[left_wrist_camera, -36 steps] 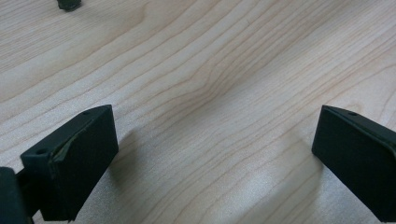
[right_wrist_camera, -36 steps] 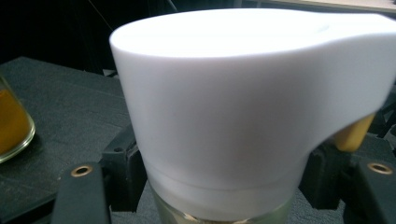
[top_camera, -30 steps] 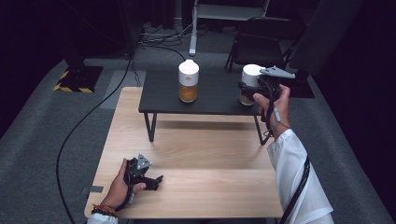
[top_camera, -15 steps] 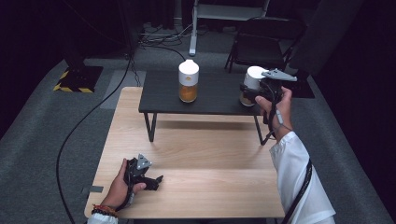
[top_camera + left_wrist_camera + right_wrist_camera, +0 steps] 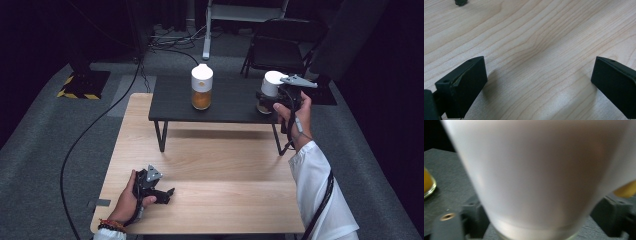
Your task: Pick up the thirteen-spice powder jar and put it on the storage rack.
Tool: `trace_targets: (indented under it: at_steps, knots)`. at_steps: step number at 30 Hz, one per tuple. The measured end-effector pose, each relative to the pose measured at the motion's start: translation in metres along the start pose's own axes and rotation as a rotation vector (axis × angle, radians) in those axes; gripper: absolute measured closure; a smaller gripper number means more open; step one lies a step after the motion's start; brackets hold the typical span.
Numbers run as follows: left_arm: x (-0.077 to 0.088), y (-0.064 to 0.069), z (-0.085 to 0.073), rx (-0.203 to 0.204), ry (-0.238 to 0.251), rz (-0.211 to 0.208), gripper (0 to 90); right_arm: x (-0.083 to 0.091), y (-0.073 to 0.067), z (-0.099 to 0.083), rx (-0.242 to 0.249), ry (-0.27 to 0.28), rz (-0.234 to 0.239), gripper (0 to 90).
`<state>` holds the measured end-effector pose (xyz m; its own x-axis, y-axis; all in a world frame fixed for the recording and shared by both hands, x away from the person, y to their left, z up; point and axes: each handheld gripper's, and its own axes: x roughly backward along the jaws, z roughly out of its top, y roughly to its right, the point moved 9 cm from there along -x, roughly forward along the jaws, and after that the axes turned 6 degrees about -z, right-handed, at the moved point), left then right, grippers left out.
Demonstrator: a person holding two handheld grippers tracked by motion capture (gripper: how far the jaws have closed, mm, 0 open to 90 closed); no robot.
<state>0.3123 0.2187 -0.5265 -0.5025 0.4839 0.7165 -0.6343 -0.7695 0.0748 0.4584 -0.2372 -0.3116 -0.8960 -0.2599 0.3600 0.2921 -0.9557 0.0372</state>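
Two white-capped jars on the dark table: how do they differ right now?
The middle jar stands free near the middle of the dark table; the right jar sits at the table's right end. The right gripper has its jaws around the right jar, having just been opening; nothing is near the middle jar. Both are upright, white-capped, with orange contents.

Dim dark room, tabletops lit from above, right gripper view blurred
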Motion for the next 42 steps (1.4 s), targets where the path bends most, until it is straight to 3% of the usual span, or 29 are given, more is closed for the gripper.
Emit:
trace_targets:
  at_steps: [2,10,28,42]
  knots:
    - [0.0,0.0,0.0,0.0,0.0,0.0,0.0,0.0,0.0,-0.001,-0.003,0.005,-0.014,9.7]
    - [0.0,0.0,0.0,0.0,0.0,0.0,0.0,0.002,0.005,-0.005,-0.016,0.016,0.009,2.6]
    - [0.0,0.0,0.0,0.001,0.0,0.0,0.0,0.021,0.007,-0.018,-0.007,0.082,-0.005,2.1]
    - [0.0,0.0,0.0,0.0,0.0,0.001,0.0,0.051,0.008,-0.024,0.028,0.143,-0.025,1.5]
